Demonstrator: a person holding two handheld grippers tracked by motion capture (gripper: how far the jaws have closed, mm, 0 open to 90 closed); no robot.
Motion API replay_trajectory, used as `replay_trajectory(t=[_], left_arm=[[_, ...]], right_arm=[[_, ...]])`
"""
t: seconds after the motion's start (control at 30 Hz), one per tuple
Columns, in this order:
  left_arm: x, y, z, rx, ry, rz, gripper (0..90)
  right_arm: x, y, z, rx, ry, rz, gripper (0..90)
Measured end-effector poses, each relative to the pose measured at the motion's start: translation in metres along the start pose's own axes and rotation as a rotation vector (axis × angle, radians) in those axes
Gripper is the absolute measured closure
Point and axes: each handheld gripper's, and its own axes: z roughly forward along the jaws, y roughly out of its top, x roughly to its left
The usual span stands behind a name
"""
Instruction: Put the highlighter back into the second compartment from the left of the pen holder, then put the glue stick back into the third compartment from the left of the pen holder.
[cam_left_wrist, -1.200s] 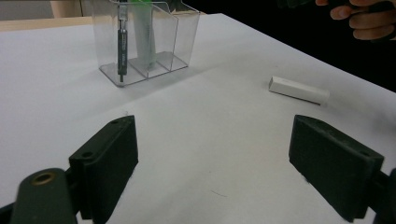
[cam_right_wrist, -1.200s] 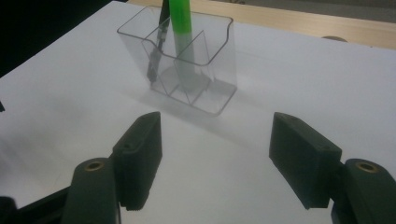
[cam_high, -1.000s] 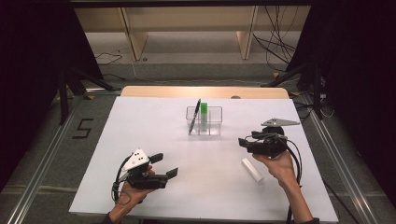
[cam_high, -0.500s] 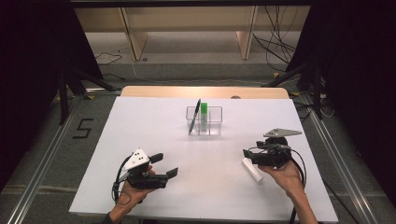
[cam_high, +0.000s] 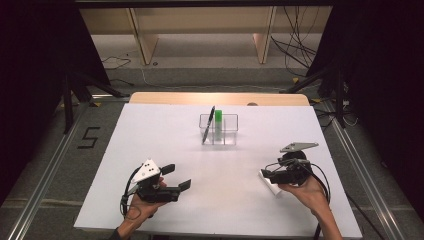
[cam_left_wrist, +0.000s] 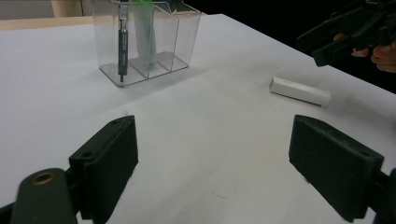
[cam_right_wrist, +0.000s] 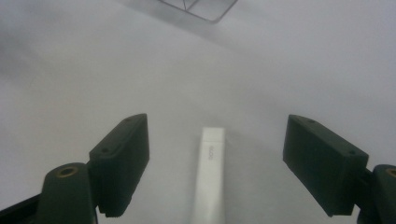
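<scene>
Both pads of the right gripper (cam_right_wrist: 215, 163), jaws just opened wide, straddle the white stick (cam_right_wrist: 210, 177) untouched; centre it lengthwise between them, lower squarely, then close.

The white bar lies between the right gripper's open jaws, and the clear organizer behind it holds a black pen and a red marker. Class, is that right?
One detail is wrong: the marker is green, not red, as the high view shows. The white bar does lie between the open jaws of the right gripper, and the clear organizer holds the black pen.
</scene>
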Motion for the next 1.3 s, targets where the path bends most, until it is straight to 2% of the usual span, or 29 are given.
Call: replay_trajectory(t=[0.2,0.53,0.9,1.17,1.3], left_arm=[[0.000,0.000,-0.001,-0.004,0.000,-0.010,15.2],[0.000,-0.001,0.000,0.003,-0.001,-0.007,15.2],[0.000,-0.001,0.000,0.007,-0.002,-0.003,15.2],[-0.003,-0.001,0.001,0.015,-0.008,0.027,15.1],[-0.003,-0.001,0.001,0.015,-0.007,0.028,15.2]], right_arm=[[0.001,-0.003,0.006,0.059,-0.018,-0.018,20.8],[0.007,-0.009,0.013,0.148,-0.014,-0.046,20.7],[0.009,-0.017,0.017,0.222,-0.014,-0.040,20.7],[0.009,-0.021,0.018,0.273,-0.026,-0.040,25.4],[0.009,-0.024,0.017,0.292,-0.036,-0.041,29.6]])
